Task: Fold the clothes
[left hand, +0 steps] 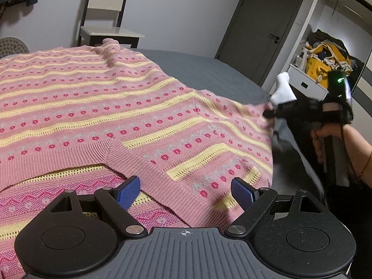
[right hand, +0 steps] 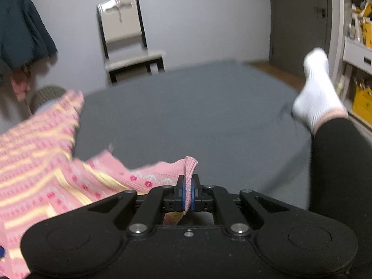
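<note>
A pink knit sweater (left hand: 97, 97) with yellow stripes and red flower rows lies spread over the grey bed (left hand: 204, 67). My left gripper (left hand: 186, 191) hovers open over the ribbed hem near the front, blue pads on either side of the fabric without pinching it. My right gripper (left hand: 267, 114), seen at the right of the left wrist view, is shut on the ribbed sleeve cuff (right hand: 189, 169). In the right wrist view that gripper (right hand: 188, 194) clamps the cuff between its blue pads, and the sleeve (right hand: 46, 162) trails off to the left.
A person's leg in black trousers with a white sock (right hand: 318, 90) rests on the bed's right side. A chair (left hand: 107, 11) stands against the far wall. A door (left hand: 260, 28) and shelves with yellow items (left hand: 325, 62) are at the right.
</note>
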